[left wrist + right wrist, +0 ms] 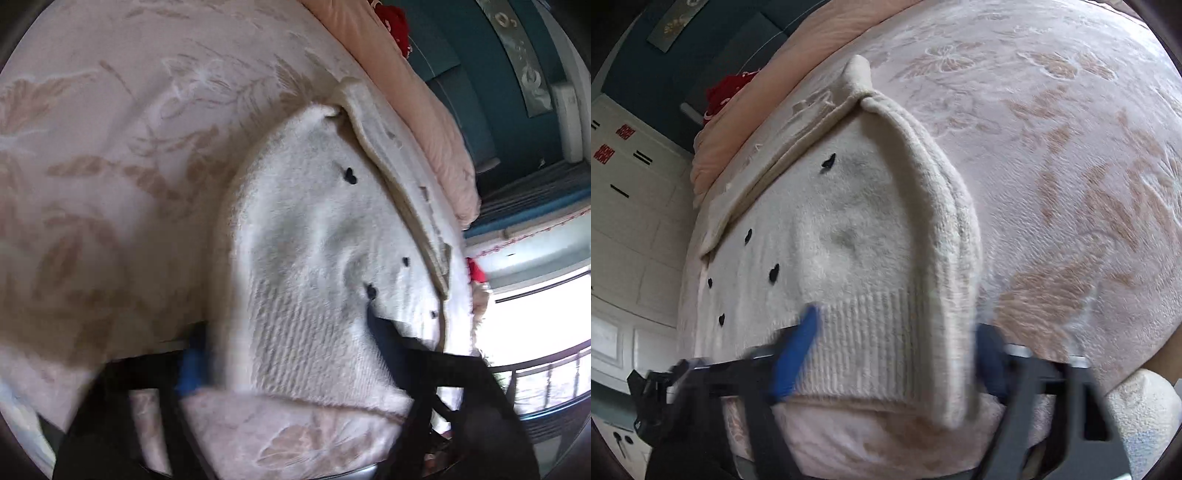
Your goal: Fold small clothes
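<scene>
A small white sweater (849,229) with black hearts lies on a bed (1071,147) covered in a pink flowered blanket. One sleeve (934,221) is already folded in across its body, so the fold seems begun but far from done; the other side and the final halving look still to come.

The right tongs (890,354) stand wide apart, one blue finger (796,354) on the ribbed hem (871,343), the other beside the sleeve's edge; they straddle the hem without pinching it.

The left tongs (288,354) likewise straddle the hem, fingers spread either side of the cloth; motion blur hides whether they press it, but they do not look closed.
</scene>
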A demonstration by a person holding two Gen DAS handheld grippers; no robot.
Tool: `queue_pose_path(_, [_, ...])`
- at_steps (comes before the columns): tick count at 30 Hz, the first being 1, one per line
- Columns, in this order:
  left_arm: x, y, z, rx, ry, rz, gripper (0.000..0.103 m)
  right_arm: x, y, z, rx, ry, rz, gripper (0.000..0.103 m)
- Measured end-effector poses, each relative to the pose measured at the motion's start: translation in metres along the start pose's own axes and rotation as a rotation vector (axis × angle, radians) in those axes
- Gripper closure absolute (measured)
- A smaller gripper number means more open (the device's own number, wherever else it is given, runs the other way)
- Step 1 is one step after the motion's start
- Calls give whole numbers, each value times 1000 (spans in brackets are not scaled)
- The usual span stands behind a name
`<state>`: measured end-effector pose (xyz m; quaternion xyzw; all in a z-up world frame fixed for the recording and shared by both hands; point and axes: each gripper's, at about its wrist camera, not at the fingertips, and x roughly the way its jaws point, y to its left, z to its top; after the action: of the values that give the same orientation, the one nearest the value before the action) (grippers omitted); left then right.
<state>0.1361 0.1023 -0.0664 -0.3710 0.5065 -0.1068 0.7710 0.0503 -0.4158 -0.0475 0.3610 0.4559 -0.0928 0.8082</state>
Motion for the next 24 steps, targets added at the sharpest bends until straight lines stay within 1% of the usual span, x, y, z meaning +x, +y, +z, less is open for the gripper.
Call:
queue_pose_path(1, [1,1,2,-19,11,3,95,1,-2,4,12,21,26,92])
queue_pose_path(2, [-1,3,4,-37,4,5,95,1,-7,5,50,40,67,91])
queue_pose_path(4, [-16,4,5,-41,-32,-1,96,-9,-8,8,63,10,81,92])
queue_pose_path(6, [-31,1,5,-22,-58,-15,97,-26,0,10,24,-24,88,92])
queue_pose_path(8, [-50,-4,2,-21,-65,-43,97,-45,9,11,-10,-30,117,93])
queue_pose_path(10, [-70,-7,-4,-29,-68,-82,97,-67,23,9,-78,-27,133,93])
queue_pose_path(12, [-87,-13,-12,-1,-67,-83,97,-86,31,4,-142,-12,129,93])
queue_pose_path(13, [-99,-17,-19,29,-63,-72,97,-92,33,2,-165,-4,124,93])
queue_pose_path(15, [-116,-19,-29,75,-54,-51,97,-108,35,-8,-238,36,99,93])
queue_pose_path(16, [-126,-18,-37,99,-38,-34,97,-116,33,-15,-276,72,78,93])
queue_pose_path(18, [-137,-14,-53,129,9,4,97,-125,24,-33,-329,143,41,93])
queue_pose_path(19, [-145,-11,-67,155,48,29,97,-128,21,-43,-364,183,15,93])
queue_pose_path(21, [-159,-8,-90,216,105,71,97,-138,12,-72,-453,285,-50,93])
queue_pose_path(22, [-168,-7,-105,250,134,90,97,-141,9,-85,-473,316,-64,93])
queue_pose_path(23, [-176,-6,-117,273,157,101,97,-147,3,-102,-492,367,-76,93])
queue_pose_path(24, [-183,-4,-127,287,174,110,97,-152,-1,-114,-502,399,-78,93])
